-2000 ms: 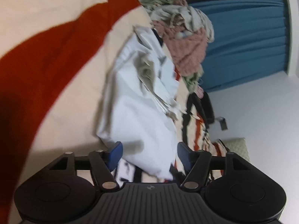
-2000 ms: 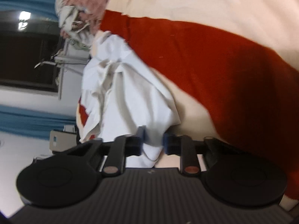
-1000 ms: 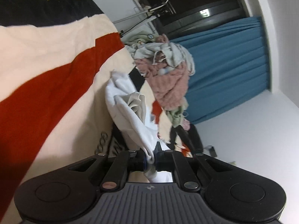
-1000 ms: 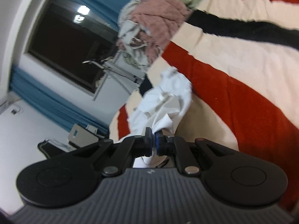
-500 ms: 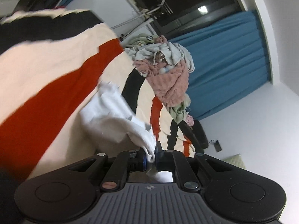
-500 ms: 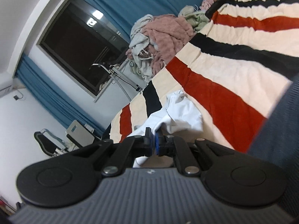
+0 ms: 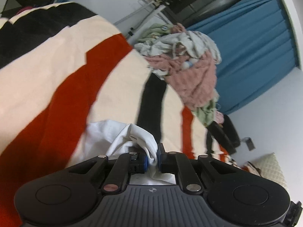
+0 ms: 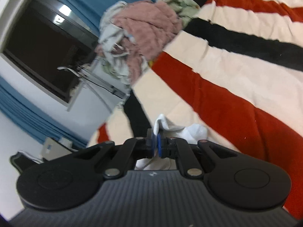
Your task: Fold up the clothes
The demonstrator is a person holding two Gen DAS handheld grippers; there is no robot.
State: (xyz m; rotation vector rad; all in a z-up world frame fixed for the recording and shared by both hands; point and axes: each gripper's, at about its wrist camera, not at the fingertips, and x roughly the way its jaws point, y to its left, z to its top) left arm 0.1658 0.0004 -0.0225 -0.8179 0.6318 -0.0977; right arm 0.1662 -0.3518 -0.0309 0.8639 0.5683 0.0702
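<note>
A white garment (image 7: 113, 134) is held up over the striped bed cover (image 7: 47, 79). My left gripper (image 7: 152, 159) is shut on a bunched edge of it, and the cloth hangs down below the blue pads. My right gripper (image 8: 155, 144) is shut on another edge of the same white garment (image 8: 189, 131), which bunches just past the fingers. Most of the garment is hidden under both gripper bodies.
A pile of unfolded clothes, pink, grey and green (image 7: 189, 64), lies at the far end of the bed; it also shows in the right wrist view (image 8: 144, 30). Blue curtains (image 7: 255, 43), a dark window (image 8: 41, 56) and a drying rack stand behind it. A cushion (image 7: 270, 168) lies beside the bed.
Both grippers closed on the white garment and lifted it off the bed cover. It has since been drawn toward me, so less cloth shows ahead of the fingers now.
</note>
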